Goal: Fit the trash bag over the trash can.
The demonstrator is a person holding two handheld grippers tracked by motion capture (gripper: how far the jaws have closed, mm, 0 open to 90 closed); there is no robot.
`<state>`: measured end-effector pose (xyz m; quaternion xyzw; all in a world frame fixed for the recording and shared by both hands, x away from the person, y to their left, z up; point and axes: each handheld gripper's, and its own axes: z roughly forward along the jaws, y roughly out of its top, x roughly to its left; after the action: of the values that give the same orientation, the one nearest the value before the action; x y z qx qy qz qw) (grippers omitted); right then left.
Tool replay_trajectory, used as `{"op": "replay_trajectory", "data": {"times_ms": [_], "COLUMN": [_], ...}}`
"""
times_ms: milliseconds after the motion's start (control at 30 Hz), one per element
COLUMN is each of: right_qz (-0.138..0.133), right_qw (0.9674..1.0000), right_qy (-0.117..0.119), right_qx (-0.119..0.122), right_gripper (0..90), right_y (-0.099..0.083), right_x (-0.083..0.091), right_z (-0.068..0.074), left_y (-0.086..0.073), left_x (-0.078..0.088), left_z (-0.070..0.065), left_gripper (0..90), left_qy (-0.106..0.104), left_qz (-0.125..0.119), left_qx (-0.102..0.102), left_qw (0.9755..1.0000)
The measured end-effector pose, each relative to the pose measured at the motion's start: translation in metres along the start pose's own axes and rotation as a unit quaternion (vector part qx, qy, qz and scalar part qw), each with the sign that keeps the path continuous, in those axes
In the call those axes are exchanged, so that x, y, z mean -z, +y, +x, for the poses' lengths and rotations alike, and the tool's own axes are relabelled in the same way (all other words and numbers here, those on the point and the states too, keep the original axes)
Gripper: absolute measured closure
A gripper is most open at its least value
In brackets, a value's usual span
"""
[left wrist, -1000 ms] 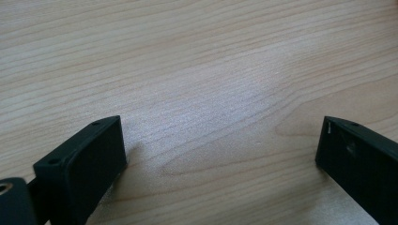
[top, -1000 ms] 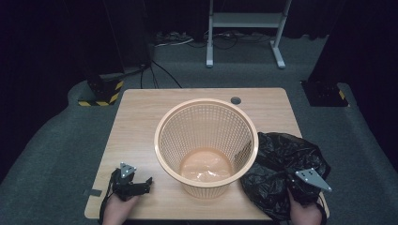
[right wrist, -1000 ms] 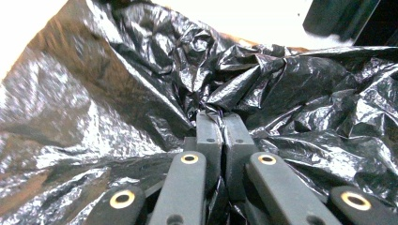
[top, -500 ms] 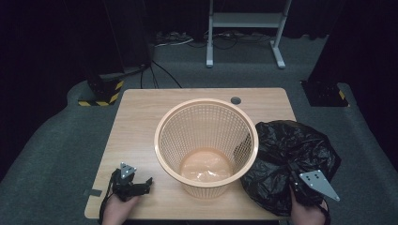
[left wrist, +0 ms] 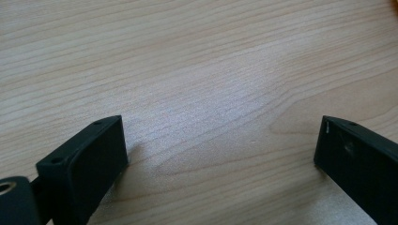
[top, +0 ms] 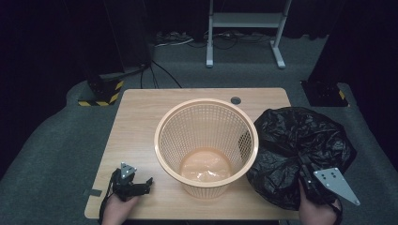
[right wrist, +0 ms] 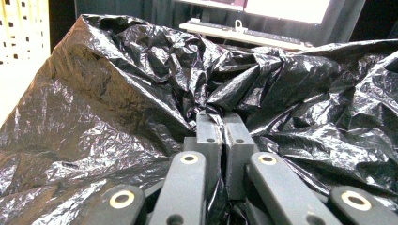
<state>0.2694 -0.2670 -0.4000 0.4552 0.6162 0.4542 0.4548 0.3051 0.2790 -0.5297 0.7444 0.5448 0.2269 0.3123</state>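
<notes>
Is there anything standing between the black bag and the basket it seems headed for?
Nothing visible does. The right gripper is shut on the bag, which bulges right beside the basket, against its right rim. The basket's mouth is open, and only bare bottom shows inside.

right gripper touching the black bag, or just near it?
Touching. In the right gripper view the right gripper has its jaws closed together with a fold of the black plastic bag pinched between them.

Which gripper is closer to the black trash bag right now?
Right. The right gripper is shut on a fold of the black trash bag, beside the basket. The left gripper rests open on the table, across the basket from the bag.
</notes>
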Motion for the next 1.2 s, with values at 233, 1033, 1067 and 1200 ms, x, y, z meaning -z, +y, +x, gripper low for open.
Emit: {"op": "replay_trajectory", "data": {"times_ms": [233,1033,1067,1200], "right_qz": [-0.028,-0.147,-0.153,-0.175], "right_qw": [0.9995,0.9885,0.9876,0.9842], "right_qy": [-0.012,-0.033,-0.033,-0.023], "right_qx": [-0.002,0.010,0.011,0.013], "right_gripper": [86.9,86.9,86.9,86.8], "right_y": [0.021,0.091,0.094,0.106], "right_x": [0.010,0.061,0.064,0.073], "right_z": [-0.008,-0.018,-0.017,-0.011], "left_y": [0.000,0.000,0.000,0.000], "left_x": [0.000,0.000,0.000,0.000], "left_z": [0.000,0.000,0.000,0.000], "left_gripper": [2.9,3.0,3.0,3.0], "left_qy": [0.000,0.000,0.000,-0.001], "left_qz": [0.000,0.000,0.000,0.000], "left_qx": [0.000,0.001,0.001,0.000], "left_qw": [1.0000,1.0000,1.0000,1.0000]}}
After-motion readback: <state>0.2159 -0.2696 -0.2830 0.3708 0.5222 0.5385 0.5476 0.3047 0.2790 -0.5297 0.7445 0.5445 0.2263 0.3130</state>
